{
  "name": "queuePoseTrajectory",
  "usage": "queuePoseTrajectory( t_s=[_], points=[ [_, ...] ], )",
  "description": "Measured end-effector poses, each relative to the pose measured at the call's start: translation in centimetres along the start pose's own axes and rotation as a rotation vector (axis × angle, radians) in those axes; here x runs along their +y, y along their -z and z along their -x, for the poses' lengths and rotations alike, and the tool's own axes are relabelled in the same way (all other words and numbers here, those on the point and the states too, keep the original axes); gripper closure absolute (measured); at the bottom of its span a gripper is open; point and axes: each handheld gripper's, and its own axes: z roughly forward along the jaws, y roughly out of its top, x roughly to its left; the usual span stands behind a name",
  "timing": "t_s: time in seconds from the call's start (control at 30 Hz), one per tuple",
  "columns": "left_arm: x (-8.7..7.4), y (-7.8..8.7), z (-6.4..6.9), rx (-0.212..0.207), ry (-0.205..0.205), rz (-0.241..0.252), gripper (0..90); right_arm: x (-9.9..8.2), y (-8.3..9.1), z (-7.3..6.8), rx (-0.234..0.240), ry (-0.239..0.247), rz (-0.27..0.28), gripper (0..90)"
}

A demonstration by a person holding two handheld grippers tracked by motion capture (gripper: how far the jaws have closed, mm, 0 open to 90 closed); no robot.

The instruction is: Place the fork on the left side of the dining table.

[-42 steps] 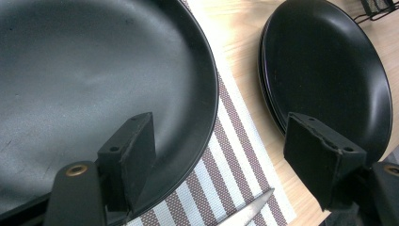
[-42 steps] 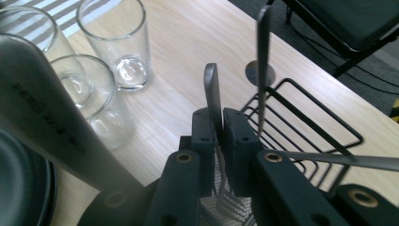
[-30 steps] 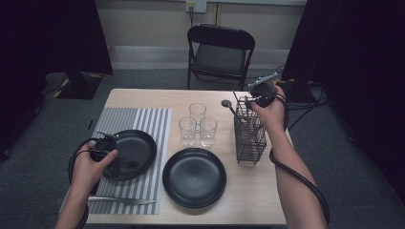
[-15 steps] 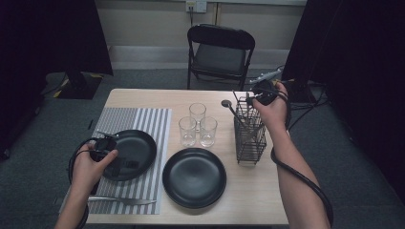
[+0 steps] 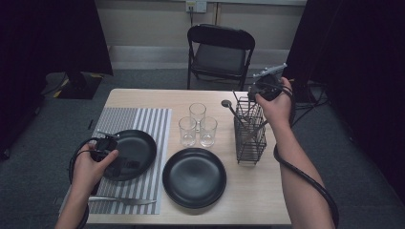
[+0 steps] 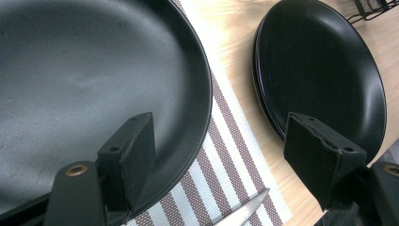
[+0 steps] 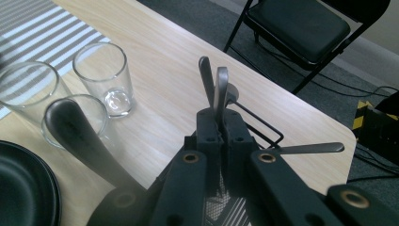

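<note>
Right gripper view first: the right tool [image 7: 219, 123] is clamped tight on a thin metal utensil handle [image 7: 220, 89], the jaws pinched nearly together with the grey stem standing up between them. That handle is being held just above the black wire cutlery caddy [image 5: 250, 133], which sits on the light wooden counter [image 5: 258, 191] near its right edge. A dark spoon-like handle [image 7: 80, 136] leans out of the same caddy, and another grey utensil [image 7: 308, 149] sticks out sideways.

To do this pull well, the piece should probably be lifted straight up until its lower end is clear of the wire rim, since any tilt could snag it on the neighbouring handles or tip the caddy. Care is needed around the three clear drinking glasses [image 5: 197, 126] standing close by on the caddy's left.

Over on the other side, the left tool [image 6: 226, 155] is held wide open with nothing gripped; one jaw hovers over the rim of the black round plate [image 5: 131, 152] on the grey-and-white striped placemat [image 5: 148, 119]. A second black plate [image 5: 193, 177] sits just beside it on bare wood, and a steel knife [image 5: 122, 200] lies along the mat's near edge.
</note>
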Motion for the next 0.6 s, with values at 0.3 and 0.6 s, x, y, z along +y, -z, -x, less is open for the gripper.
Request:
queuePoseTrajectory(
  t_s=[0.3, 0.6],
  points=[
    [0.0, 0.0, 0.1, -0.008, -0.009, -0.001, 25.5, 1.0, 1.3, -0.2, 0.002, 0.005, 0.023, 87.6],
    [0.0, 0.1, 0.3, -0.016, -0.007, 0.003, 25.3, 1.9, 2.9, -0.1, -0.002, 0.007, 0.047, 87.6]
  ],
)
